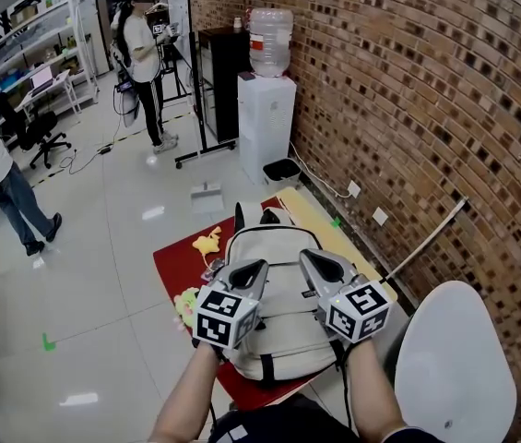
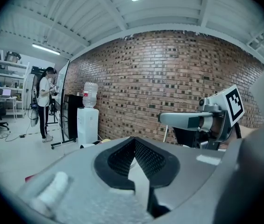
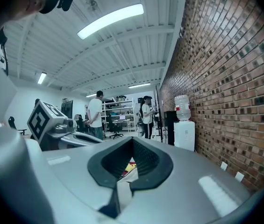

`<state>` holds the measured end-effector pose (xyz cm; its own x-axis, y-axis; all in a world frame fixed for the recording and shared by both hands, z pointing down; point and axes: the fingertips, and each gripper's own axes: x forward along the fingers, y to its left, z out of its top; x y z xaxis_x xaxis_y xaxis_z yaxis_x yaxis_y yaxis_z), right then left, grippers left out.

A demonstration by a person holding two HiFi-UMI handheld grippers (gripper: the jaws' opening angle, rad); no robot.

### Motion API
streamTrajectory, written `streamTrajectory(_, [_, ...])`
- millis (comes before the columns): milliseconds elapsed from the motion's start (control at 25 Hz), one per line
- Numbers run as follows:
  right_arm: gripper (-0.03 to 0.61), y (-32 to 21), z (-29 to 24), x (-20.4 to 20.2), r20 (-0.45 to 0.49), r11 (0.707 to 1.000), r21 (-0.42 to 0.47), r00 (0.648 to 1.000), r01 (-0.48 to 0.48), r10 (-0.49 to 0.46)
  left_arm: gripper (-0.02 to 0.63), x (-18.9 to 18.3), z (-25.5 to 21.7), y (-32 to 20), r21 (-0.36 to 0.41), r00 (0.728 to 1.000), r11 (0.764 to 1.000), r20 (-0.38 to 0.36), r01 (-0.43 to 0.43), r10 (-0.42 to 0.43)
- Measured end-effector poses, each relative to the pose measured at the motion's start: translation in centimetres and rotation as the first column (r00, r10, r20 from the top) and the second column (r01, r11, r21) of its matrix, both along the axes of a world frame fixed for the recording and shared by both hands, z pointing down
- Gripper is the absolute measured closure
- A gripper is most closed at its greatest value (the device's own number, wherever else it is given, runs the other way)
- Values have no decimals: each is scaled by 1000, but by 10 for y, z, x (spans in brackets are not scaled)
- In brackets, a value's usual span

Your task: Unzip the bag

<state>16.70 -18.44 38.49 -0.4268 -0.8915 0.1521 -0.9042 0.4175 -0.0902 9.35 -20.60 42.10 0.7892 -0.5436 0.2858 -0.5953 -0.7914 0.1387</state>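
Below my two tools, on a red mat (image 1: 175, 264) spread on the floor, lies the beige bag (image 1: 283, 245), its long side running from 6 to 12 o'clock. My left tool (image 1: 252, 268) hangs over the bag's left half and my right tool (image 1: 313, 260) over its right half, at 3 o'clock from the left one. They sit just beside each other, both tips aimed toward 12 o'clock. Both tools are closed and empty: in each gripper view the dark pads (image 2: 150, 160) meet at the tip with nothing between them. I hold them raised above the bag, pointing out almost level. A yellow toy (image 1: 207, 241) lies on the mat at 10 o'clock from the bag. A water dispenser (image 1: 266, 123) stands at 12 o'clock against the brick wall (image 1: 408, 109).
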Motion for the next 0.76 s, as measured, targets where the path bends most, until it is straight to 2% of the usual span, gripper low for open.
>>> streamTrajectory(760, [572,-5,4,-7,2,1000,-4,1000,19,-19,609,3,-4,0,1,1000,1000,-10,-11,11])
